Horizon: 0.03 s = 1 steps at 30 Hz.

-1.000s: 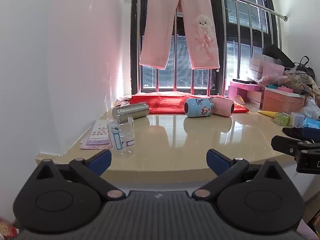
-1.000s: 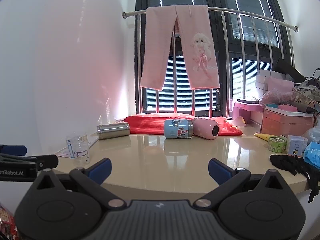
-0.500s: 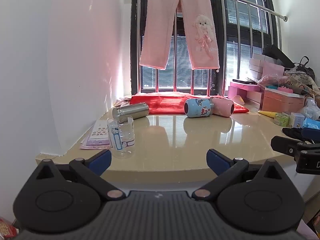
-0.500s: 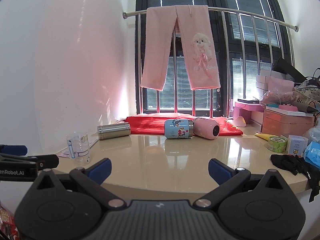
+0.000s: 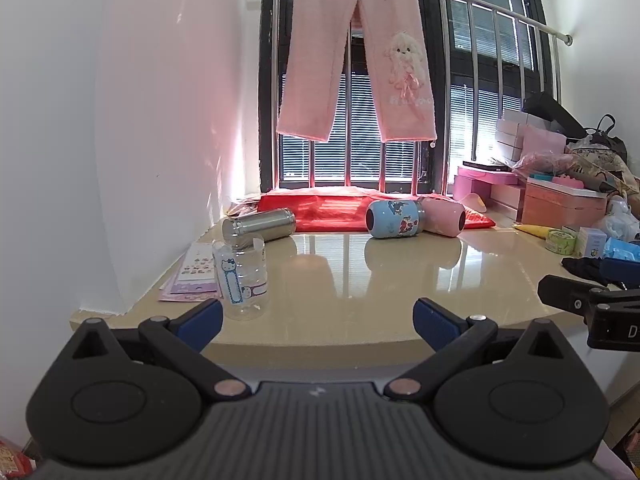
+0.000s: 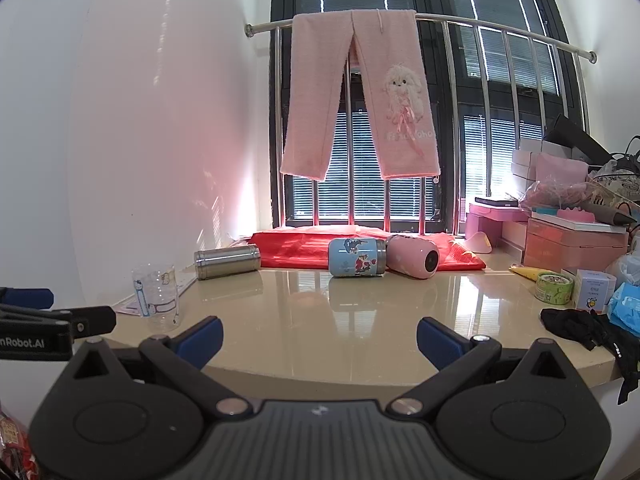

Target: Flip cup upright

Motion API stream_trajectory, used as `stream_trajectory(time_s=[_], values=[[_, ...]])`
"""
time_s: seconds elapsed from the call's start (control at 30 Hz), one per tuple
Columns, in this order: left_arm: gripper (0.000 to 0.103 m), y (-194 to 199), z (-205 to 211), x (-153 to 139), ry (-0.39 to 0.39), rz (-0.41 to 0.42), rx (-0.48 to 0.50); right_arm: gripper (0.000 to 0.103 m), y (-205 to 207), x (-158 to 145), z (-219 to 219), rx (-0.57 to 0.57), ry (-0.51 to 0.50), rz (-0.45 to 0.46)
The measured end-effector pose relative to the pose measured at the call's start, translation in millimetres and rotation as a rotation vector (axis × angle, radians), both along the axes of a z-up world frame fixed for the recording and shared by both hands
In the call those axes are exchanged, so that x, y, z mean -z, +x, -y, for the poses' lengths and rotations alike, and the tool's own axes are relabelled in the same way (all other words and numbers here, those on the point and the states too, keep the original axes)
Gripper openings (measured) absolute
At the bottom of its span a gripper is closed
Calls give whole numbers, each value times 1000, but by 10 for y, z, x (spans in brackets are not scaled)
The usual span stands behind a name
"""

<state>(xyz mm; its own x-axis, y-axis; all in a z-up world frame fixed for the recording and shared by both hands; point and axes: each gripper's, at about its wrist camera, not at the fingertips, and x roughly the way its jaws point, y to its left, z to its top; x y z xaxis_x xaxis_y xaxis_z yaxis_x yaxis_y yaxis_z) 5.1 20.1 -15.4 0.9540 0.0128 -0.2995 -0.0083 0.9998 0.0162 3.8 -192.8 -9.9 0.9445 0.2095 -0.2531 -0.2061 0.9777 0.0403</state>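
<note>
A white wall [image 5: 120, 120] on the left; a dark barred window [image 5: 360, 152] with blinds behind – daylight shines on the glossy beige countertop [image 5: 360, 280].

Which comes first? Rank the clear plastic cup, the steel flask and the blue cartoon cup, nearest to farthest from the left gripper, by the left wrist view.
From the left gripper:
1. Clear plastic cup, standing just ahead of the left finger.
2. Steel flask, lying behind it, left side.
3. Blue cartoon cup, lying at the back, right of centre, by the red cloth.
</note>
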Motion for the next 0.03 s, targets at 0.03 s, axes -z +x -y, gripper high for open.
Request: stream_trajectory(time_s=[0.03], values=[[103, -2, 0, -1, 1, 0, -1, 103, -1, 1, -2, 0, 0, 0]])
